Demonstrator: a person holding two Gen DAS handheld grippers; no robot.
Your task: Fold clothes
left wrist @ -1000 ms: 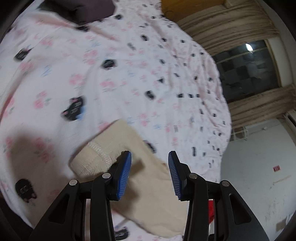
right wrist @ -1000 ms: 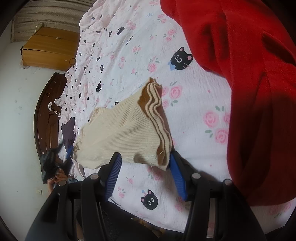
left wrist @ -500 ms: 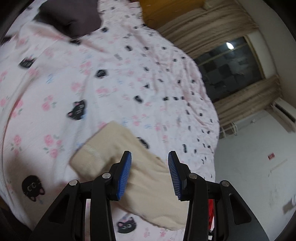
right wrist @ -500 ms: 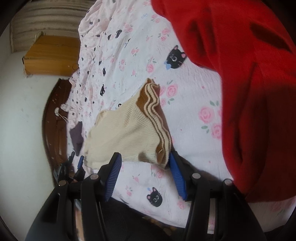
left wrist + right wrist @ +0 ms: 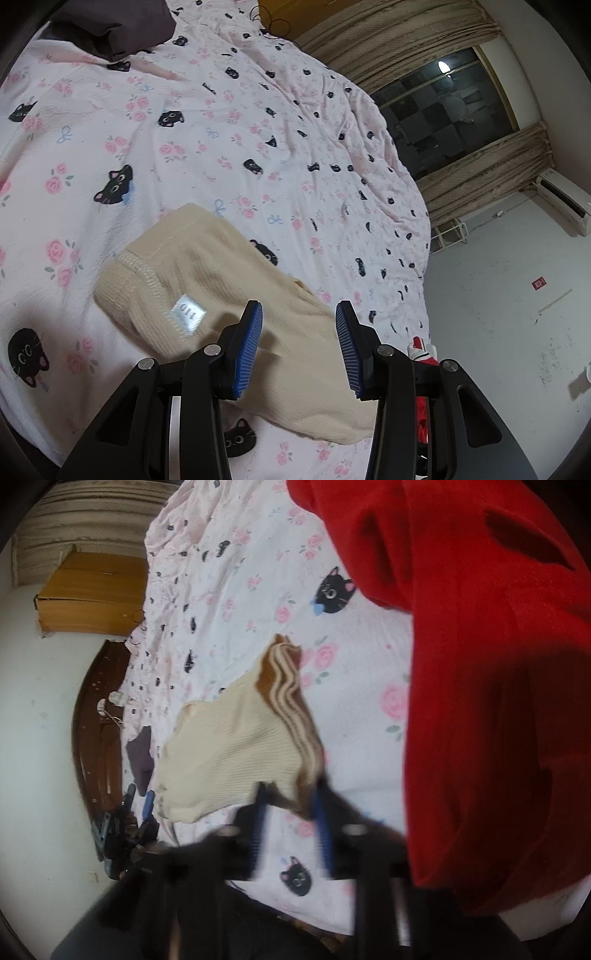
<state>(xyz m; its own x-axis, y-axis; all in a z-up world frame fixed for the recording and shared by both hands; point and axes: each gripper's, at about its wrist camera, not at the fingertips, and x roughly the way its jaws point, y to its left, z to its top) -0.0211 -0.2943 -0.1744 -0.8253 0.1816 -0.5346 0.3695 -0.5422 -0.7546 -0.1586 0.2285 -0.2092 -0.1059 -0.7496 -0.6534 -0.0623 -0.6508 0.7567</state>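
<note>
A folded cream knit garment (image 5: 229, 295) lies on the cat-print bedsheet (image 5: 184, 129), a white size tag showing. My left gripper (image 5: 299, 339) is open and empty, hovering just above the garment's near edge. In the right wrist view the same garment (image 5: 236, 746) shows its brown-striped hem toward my right gripper (image 5: 290, 812), which is blurred; its blue pads (image 5: 321, 819) stand apart on either side of the hem corner, closer together than before. The left gripper also shows in the right wrist view (image 5: 136, 812), beyond the garment's far end.
A large red garment (image 5: 480, 664) covers the right of the bed. A dark purple cloth (image 5: 110, 26) lies at the bed's far end. A wooden headboard (image 5: 96, 738), a cardboard box (image 5: 92, 590), curtains and a window (image 5: 443, 110) surround the bed.
My left gripper pulled back and rose; the garment's tag came into view. My right gripper moved in on the striped hem corner and its jaws narrowed, with motion blur.
</note>
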